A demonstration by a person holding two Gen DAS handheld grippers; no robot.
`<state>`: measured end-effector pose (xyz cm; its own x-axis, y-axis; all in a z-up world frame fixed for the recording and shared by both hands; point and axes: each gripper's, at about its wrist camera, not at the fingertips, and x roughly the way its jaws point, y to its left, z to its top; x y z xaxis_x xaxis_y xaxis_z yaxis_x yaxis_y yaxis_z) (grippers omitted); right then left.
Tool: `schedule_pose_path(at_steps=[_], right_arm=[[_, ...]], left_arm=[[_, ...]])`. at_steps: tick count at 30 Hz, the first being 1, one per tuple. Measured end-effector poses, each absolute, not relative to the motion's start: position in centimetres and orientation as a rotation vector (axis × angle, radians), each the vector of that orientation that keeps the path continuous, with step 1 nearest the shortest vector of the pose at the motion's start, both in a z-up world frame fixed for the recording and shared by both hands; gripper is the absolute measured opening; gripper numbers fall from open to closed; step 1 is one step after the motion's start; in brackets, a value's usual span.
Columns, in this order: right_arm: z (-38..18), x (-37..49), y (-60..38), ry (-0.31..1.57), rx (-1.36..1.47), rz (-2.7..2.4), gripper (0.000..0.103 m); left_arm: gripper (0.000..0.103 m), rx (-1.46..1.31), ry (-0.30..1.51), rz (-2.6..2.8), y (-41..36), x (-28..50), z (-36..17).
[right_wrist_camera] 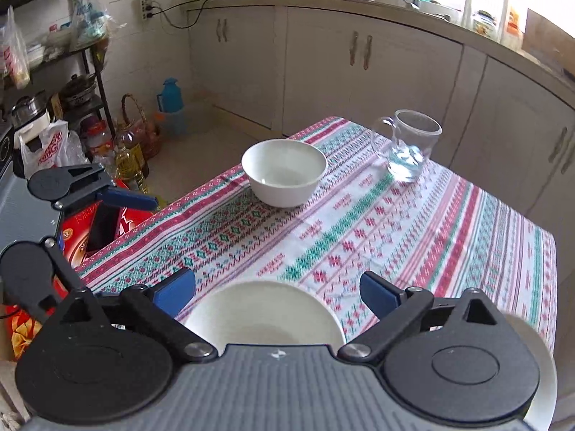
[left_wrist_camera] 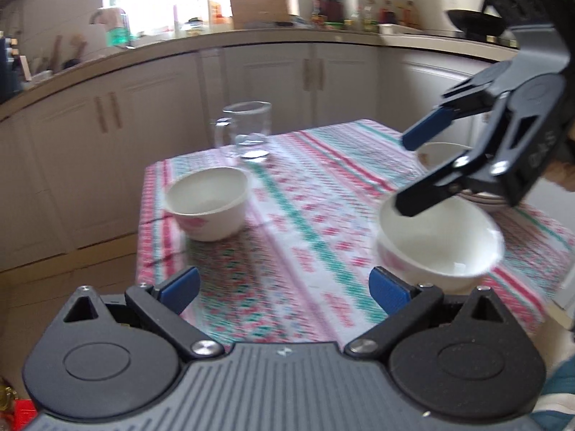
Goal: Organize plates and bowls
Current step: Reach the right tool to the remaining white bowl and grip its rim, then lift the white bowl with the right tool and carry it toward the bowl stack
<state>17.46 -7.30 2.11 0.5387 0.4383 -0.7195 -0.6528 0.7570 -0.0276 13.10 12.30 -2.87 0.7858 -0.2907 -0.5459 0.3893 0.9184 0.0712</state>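
Observation:
A white bowl (left_wrist_camera: 206,212) (right_wrist_camera: 284,172) stands on the patterned tablecloth (left_wrist_camera: 305,215) (right_wrist_camera: 359,222) near its far left corner. A second white bowl (left_wrist_camera: 440,242) (right_wrist_camera: 266,318) stands at the near right, under my right gripper (left_wrist_camera: 402,176), which hovers open just above its rim. A stack of plates with a bowl on top (left_wrist_camera: 445,154) lies behind that gripper; a plate edge (right_wrist_camera: 542,370) shows at the right of the right wrist view. My left gripper (left_wrist_camera: 284,289) (right_wrist_camera: 129,197) is open and empty over the table's near edge.
A glass mug (left_wrist_camera: 248,131) (right_wrist_camera: 409,147) stands at the table's far side. Kitchen cabinets and a cluttered counter (left_wrist_camera: 269,36) run behind the table. Oil bottles, bags, a basket and a shelf (right_wrist_camera: 72,125) crowd the floor left of the table.

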Motion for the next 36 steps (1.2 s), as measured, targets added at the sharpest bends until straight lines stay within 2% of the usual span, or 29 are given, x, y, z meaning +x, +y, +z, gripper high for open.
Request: schedule_pose_path(at_steps=[11, 22, 36], right_arm=[[3.3, 23.1, -2.7, 0.772, -0.413, 0.714, 0.100], [2.2, 30.2, 0.9, 0.817, -0.419, 0.766, 0.099], [-1.9, 36.3, 2.3, 0.907, -0.371, 0.759, 0.083]], left_arm=[[0.100, 0.205, 0.523, -0.236, 14.0, 19.4, -4.4], [0.100, 0.198, 0.503, -0.253, 13.9, 23.7, -6.1], [0.100, 0.111, 0.498, -0.292, 14.5, 26.2, -7.0]])
